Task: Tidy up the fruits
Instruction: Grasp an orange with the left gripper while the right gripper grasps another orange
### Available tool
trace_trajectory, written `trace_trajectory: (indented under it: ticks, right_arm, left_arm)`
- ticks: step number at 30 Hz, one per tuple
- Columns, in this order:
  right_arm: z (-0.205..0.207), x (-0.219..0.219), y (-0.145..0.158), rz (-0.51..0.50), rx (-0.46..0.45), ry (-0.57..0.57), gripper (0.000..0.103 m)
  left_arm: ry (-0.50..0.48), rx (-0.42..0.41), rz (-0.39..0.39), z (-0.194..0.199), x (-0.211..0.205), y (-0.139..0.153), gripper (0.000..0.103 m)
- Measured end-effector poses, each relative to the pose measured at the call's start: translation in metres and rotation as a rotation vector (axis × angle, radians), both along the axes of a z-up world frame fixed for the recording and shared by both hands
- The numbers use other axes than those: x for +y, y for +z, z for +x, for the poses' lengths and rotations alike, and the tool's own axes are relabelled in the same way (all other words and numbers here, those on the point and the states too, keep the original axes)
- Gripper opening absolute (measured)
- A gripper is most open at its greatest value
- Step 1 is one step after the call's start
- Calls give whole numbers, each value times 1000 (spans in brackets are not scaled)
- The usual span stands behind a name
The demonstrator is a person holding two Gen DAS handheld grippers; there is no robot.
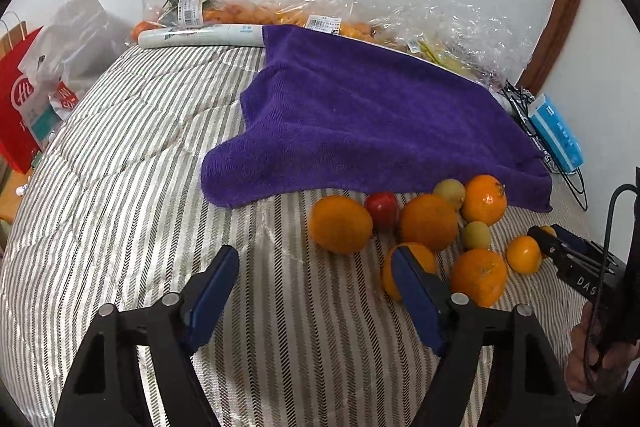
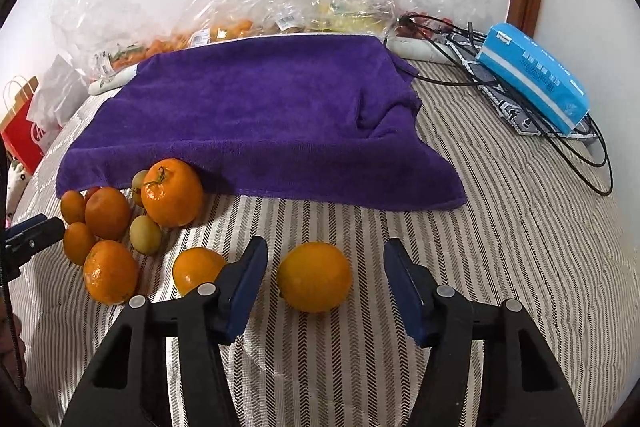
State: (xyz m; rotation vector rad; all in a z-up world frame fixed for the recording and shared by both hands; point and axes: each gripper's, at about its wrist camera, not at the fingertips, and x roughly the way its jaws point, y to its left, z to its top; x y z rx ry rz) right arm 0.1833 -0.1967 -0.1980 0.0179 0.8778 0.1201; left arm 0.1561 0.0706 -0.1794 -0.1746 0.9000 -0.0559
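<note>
**Both tools open over scattered fruit**

The right tool (image 2: 325, 277) stands with its jaws apart around a lone orange (image 2: 314, 277) on the striped bedcover (image 2: 500, 227), pads not touching it. The left tool (image 1: 316, 285) is open over bare cover, nothing between its jaws. The fruit pile (image 1: 428, 223) lies beside the purple towel (image 1: 360, 115).

The bedcover (image 1: 120, 155) is cream with thin grey herringbone stripes. A deep purple towel (image 1: 360, 115) lies over it. The fruits are mostly bright orange (image 2: 314, 277), with one red (image 1: 381, 209) and a few dull yellow-green (image 2: 145, 233). The gripper pads (image 2: 246, 287) are dark blue on black arms. A tissue pack (image 2: 534, 77) is sky blue, a paper bag (image 1: 16, 115) red.
</note>
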Motion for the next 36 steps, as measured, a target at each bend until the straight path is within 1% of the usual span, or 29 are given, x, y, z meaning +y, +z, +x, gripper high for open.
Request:
trace_trajectory:
  ticks: [3, 5, 8, 11, 12, 13, 16, 18, 21, 25, 30, 31, 32, 33, 36]
  right_arm:
    - [-1, -4, 2, 16, -4, 3, 59]
    - [-3, -8, 4, 22, -22, -3, 59]
    - [-2, -11, 2, 27, -14, -1, 58]
    - [-1, -8, -3, 34, 6, 23, 55]
    - [-1, -7, -5, 32, 13, 32, 51]
    - [-1, -3, -8, 18, 20, 43, 51]
    - [-4, 6, -8, -47, -6, 57, 47]
    - [-6, 8, -8, -58, -13, 63, 47]
    - [-4, 3, -9, -32, -7, 57, 47]
    - [-4, -1, -9, -18, -7, 48, 48]
    - [-4, -1, -9, -20, -7, 48, 48]
    - [-3, -1, -9, -20, -7, 48, 48]
    - [-4, -1, -9, -19, -7, 48, 48]
    - [-3, -1, -9, -20, -8, 49, 48]
    - [-2, 0, -10, -24, -8, 53, 48]
  left_arm:
    - [-2, 18, 9, -1, 1, -4, 65]
    - [-6, 19, 5, -1, 1, -4, 63]
    - [-10, 6, -6, -4, 3, -2, 59]
    - [-14, -8, -29, -6, 6, 3, 59]
    - [-16, -10, -30, -6, 6, 4, 59]
    - [-20, -9, -28, -6, 6, 5, 59]
    - [-41, 0, -30, -6, 3, 4, 58]
    - [-48, 12, -36, -5, 2, 0, 52]
    - [-50, 18, -43, -4, 0, -3, 51]
    - [-31, 1, -39, 3, -3, -3, 51]
    - [-55, 14, 16, 18, -12, -11, 51]
    - [-59, -4, 34, 19, -14, -11, 51]
    - [-63, -12, 45, 19, -14, -11, 50]
    - [-70, -19, 59, 20, -15, -11, 46]
    - [-85, -35, 118, 23, -20, -13, 40]
